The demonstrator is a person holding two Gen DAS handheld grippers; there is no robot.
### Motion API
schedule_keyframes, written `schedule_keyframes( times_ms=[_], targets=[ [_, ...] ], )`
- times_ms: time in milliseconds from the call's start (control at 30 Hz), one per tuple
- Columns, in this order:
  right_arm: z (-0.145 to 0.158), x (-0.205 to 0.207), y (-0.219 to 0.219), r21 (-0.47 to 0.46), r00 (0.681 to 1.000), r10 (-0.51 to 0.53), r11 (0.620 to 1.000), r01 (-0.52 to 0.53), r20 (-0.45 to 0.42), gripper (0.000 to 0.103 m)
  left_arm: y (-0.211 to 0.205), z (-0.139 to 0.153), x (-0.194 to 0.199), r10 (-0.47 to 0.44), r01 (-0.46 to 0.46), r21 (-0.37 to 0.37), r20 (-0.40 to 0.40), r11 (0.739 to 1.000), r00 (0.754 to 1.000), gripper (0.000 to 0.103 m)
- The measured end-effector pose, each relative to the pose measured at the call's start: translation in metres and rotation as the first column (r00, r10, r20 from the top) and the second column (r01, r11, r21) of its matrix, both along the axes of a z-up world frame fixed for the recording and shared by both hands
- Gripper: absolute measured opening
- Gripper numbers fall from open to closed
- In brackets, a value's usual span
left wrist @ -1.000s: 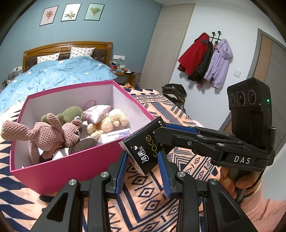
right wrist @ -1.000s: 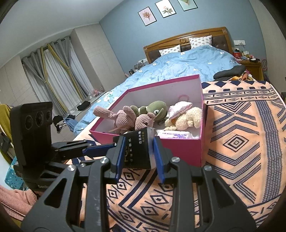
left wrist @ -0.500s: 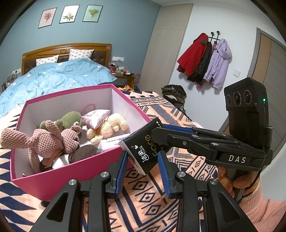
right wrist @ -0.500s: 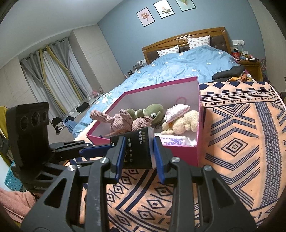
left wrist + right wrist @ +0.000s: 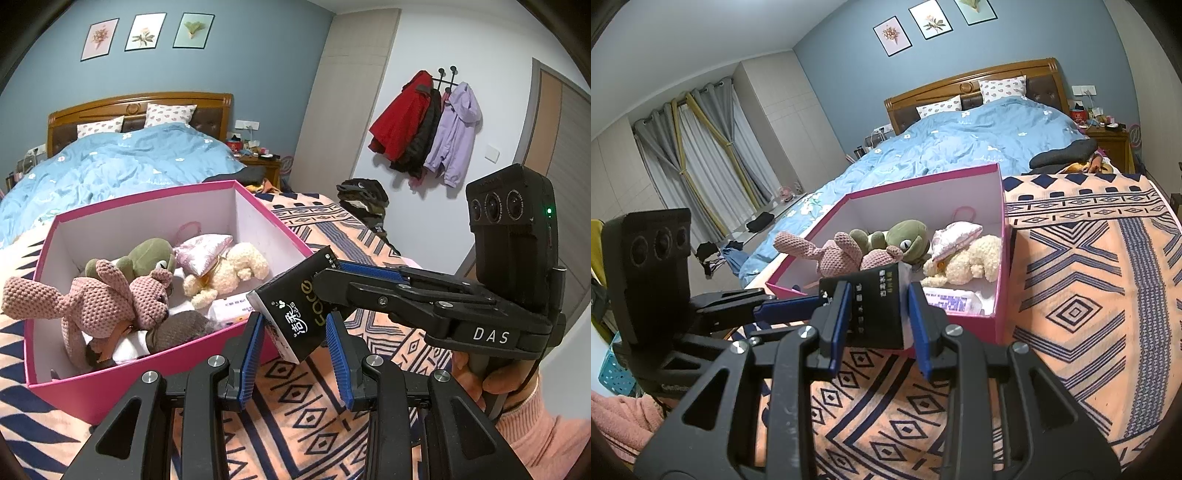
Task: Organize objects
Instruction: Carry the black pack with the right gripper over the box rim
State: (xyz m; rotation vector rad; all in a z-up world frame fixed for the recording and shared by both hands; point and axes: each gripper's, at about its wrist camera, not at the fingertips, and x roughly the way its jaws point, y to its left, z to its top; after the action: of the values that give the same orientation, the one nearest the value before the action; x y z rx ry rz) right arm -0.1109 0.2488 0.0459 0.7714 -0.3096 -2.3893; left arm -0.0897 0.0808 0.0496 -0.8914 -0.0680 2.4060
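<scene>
A black tissue pack [image 5: 295, 317] [image 5: 875, 306] hangs just above the near wall of an open pink box [image 5: 110, 391] [image 5: 964, 326]. My left gripper [image 5: 294, 326] is shut on its lower end. My right gripper [image 5: 878, 297] comes in from the right and is shut on its other end. Inside the box lie a pink knitted rabbit [image 5: 110, 295], a green frog toy [image 5: 147, 254], a cream bear [image 5: 229, 269], a pink pouch [image 5: 203, 251] and a white packet [image 5: 232, 306].
The box stands on an orange and navy patterned blanket [image 5: 314, 424] [image 5: 1089, 295]. Behind it is a bed with a blue duvet [image 5: 129, 158]. Coats [image 5: 424, 125] hang on the right wall. A hand in a pink sleeve [image 5: 535, 424] holds the right gripper.
</scene>
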Motion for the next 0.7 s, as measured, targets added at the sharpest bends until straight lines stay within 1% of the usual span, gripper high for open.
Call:
schedule_keyframes(
  times_ms=[700],
  targets=[
    [0.0065,-0.0088,-0.0027,0.008,1.000,-0.004,1.000,0.004,-0.010,0.035,-0.0016,0.0011,-0.0104,0.013,-0.013,-0.003,-0.005,1.000,1.000,0.034]
  ],
)
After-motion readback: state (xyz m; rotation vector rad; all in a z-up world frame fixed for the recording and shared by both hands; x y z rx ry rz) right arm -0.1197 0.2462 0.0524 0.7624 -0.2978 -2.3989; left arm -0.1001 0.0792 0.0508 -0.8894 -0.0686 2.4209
